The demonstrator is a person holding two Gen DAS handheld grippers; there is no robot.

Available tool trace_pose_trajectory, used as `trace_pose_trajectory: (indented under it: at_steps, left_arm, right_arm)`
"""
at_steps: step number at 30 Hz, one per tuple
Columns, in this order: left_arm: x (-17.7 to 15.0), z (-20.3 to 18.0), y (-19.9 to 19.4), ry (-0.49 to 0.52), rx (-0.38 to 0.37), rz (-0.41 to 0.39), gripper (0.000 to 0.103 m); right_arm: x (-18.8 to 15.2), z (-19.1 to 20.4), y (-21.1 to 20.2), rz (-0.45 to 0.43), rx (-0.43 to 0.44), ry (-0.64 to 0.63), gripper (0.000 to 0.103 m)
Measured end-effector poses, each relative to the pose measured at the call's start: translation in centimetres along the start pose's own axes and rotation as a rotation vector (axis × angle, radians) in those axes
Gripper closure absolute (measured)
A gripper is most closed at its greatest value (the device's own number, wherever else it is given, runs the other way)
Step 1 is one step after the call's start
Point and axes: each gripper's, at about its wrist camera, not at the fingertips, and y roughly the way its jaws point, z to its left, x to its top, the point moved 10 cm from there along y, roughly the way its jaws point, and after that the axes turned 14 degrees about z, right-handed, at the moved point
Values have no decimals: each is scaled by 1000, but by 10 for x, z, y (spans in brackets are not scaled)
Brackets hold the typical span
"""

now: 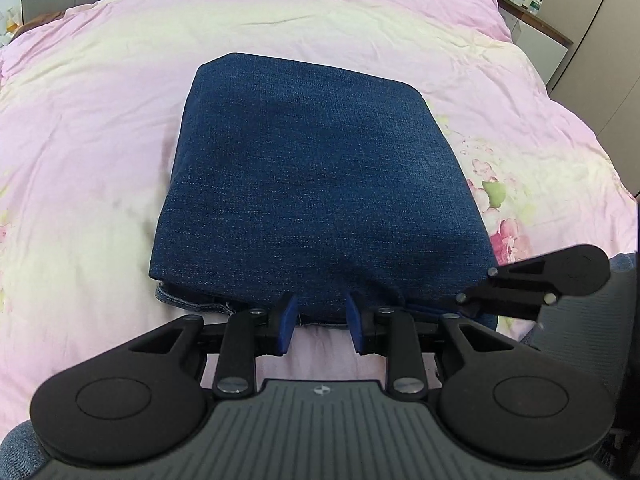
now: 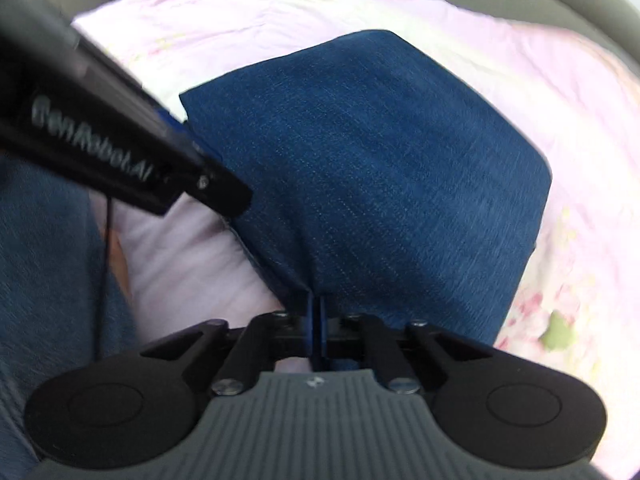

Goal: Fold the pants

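A: Jaws first. The left gripper (image 1: pixel 321 322) has its blue pads apart, straddling the near edge of the folded dark-blue denim pants (image 1: pixel 316 184) at the bottom centre of the left view; they don't look to be pressing the cloth.

B: And the right gripper (image 2: pixel 317 330)? Its jaws are together, pads nearly meeting, with a pinch of the denim's near hem seemingly caught between them, low centre of its own view.

A: The pants lie as a compact rectangle in the middle of the pink floral bed quilt (image 1: pixel 100 128), the fold apparently almost finished.

B: My judgement: keep both ends level, pull the hem taut and square with the layers beneath, then press flat.

A: A grey-white cabinet (image 1: pixel 592 28) stands upper right.
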Motion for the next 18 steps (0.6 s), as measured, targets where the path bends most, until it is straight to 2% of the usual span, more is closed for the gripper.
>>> trace_pose_trajectory:
  at_steps: [3, 6, 8, 12, 15, 16, 17, 18]
  left_arm:
    - [1, 3, -1, -21, -14, -6, 69]
    - [3, 9, -6, -50, -26, -24, 69]
    - [7, 15, -13, -63, -40, -50, 69]
    - [20, 35, -30, -104, -37, -103, 65]
    - [35, 53, -44, -134, -32, -158, 53]
    - [41, 59, -47, -145, -38, -174, 49]
    - [46, 66, -50, -156, -44, -184, 44]
    - [51, 73, -51, -168, -50, -191, 43]
  right_arm:
    - [-6, 8, -6, 6, 14, -34, 103]
    - [-21, 18, -1, 75, 150, 22, 103]
    - [-31, 23, 0, 82, 127, 15, 103]
    - [-26, 10, -18, 47, 165, 94, 103]
    - [-17, -13, -45, -30, 179, 182, 102]
    - [-13, -23, -51, -49, 177, 207, 96]
    - [-13, -30, -57, -68, 169, 237, 85]
    - [-10, -39, -61, -84, 157, 262, 78]
